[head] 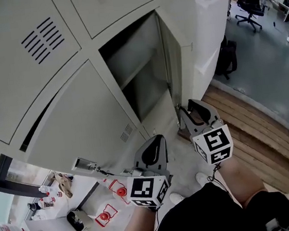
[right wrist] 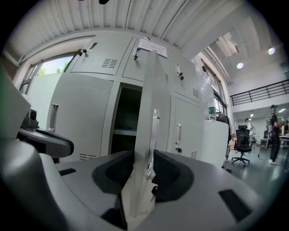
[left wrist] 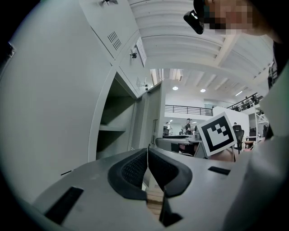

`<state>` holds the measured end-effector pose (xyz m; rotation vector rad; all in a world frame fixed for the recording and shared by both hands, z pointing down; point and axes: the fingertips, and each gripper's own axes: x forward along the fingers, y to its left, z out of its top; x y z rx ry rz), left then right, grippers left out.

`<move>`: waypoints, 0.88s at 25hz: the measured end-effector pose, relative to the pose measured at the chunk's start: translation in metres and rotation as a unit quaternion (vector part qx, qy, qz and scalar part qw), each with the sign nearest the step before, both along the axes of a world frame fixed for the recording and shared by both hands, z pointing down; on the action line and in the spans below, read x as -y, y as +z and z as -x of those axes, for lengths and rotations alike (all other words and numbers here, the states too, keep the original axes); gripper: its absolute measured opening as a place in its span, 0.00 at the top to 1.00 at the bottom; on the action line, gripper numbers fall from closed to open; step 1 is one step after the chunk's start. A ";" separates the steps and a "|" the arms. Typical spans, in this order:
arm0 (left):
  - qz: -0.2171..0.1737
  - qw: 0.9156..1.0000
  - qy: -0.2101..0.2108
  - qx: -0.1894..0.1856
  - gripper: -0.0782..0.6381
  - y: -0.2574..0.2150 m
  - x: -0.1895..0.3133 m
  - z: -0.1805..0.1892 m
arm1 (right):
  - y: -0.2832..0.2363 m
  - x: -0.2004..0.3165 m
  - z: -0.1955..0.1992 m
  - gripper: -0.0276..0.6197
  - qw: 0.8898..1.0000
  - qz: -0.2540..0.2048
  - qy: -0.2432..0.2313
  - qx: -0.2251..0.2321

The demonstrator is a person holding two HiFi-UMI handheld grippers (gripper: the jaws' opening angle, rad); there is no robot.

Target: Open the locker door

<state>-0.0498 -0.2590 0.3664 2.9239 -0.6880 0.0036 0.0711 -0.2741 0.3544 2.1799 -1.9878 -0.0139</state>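
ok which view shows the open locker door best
The right gripper view: the locker door stands edge-on, close, between the pads of the right gripper. The head view shows it swung open, foreshortened from above. The left gripper view has only a thin, distant strip of it.

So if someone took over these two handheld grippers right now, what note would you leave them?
Left gripper: shut, empty, beside the right one.
Right gripper: closed on the free edge of the locker door.
Done: the door stands well open and the shelf inside shows.
To do: probably just let go and back away.
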 end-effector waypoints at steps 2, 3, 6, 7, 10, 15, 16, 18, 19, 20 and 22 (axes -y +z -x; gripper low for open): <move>0.000 1.000 0.006 0.001 0.86 0.001 -0.003 -0.006 | 0.000 -0.007 -0.011 0.67 1.000 -0.003 0.006 0.008; 0.001 1.000 0.008 0.001 0.86 0.001 -0.005 -0.009 | 0.001 -0.009 -0.016 0.67 1.000 -0.004 0.008 0.011; 0.002 1.000 0.014 0.002 0.86 0.001 -0.009 -0.018 | 0.001 -0.018 -0.030 0.70 1.000 -0.004 0.022 0.008; 0.002 1.000 0.016 0.002 0.86 0.001 -0.011 -0.021 | 0.001 -0.021 -0.037 0.71 1.000 -0.004 0.029 0.006; 0.001 1.000 0.019 0.003 0.86 0.000 -0.014 -0.031 | 0.001 -0.028 -0.061 0.73 0.999 -0.005 0.052 0.009; 0.001 1.000 0.017 0.007 0.86 0.000 -0.014 -0.049 | 0.000 -0.033 -0.097 0.74 0.998 -0.005 0.068 0.017; 0.001 1.000 0.017 0.008 0.86 -0.001 -0.015 -0.053 | 0.000 -0.033 -0.103 0.74 0.997 -0.005 0.069 0.019; 0.000 1.000 0.016 0.009 0.86 -0.002 -0.015 -0.062 | 0.000 -0.034 -0.115 0.74 0.997 -0.004 0.069 0.024; -0.001 1.000 0.015 0.009 0.86 -0.002 -0.016 -0.067 | 0.001 -0.034 -0.121 0.74 0.997 -0.003 0.068 0.026; -0.001 1.000 0.013 0.009 0.86 -0.003 -0.016 -0.071 | 0.001 -0.034 -0.126 0.74 0.997 -0.003 0.067 0.027; -0.001 1.000 0.010 0.009 0.86 -0.004 -0.016 -0.081 | 0.001 -0.034 -0.137 0.74 0.998 -0.002 0.064 0.029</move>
